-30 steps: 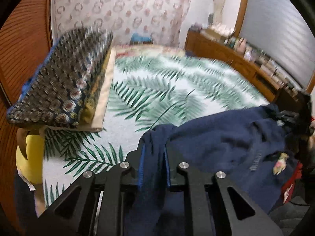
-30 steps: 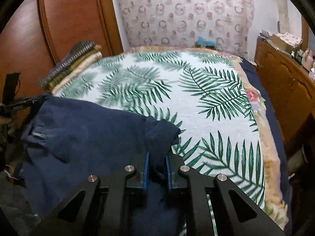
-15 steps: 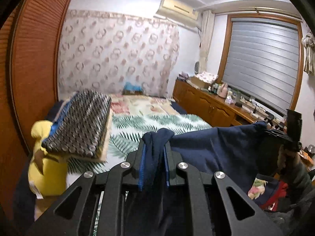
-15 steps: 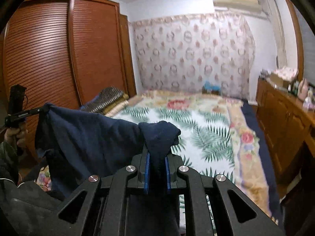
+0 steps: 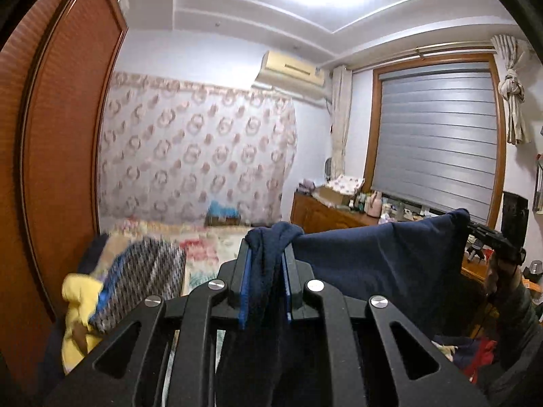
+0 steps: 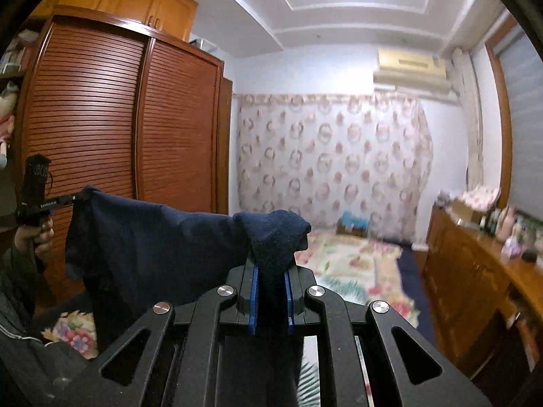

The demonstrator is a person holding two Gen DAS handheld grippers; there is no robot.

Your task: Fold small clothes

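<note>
A navy blue garment (image 5: 373, 264) hangs stretched in the air between my two grippers, high above the bed. My left gripper (image 5: 266, 254) is shut on one bunched corner of it, cloth pinched between the blue pads. My right gripper (image 6: 271, 271) is shut on the other corner, a thick fold of the navy garment (image 6: 142, 247) bulging over its fingertips. In the left wrist view the right gripper (image 5: 488, 234) shows at the far end of the cloth, held by a hand. In the right wrist view the left gripper (image 6: 44, 200) shows at the opposite end. The garment's lower part hangs out of sight.
The bed (image 6: 349, 264) with a floral and leaf-print cover lies below. A patterned folded blanket (image 5: 142, 278) and a yellow item (image 5: 78, 308) sit at its left edge. A wooden wardrobe (image 6: 101, 118) stands left; a cluttered wooden dresser (image 6: 482, 264) runs along the right.
Both grippers have risen and tilted up towards level, lifting the navy garment off the bed. It now hangs spread in the air between them. Both grips stay shut on it.
</note>
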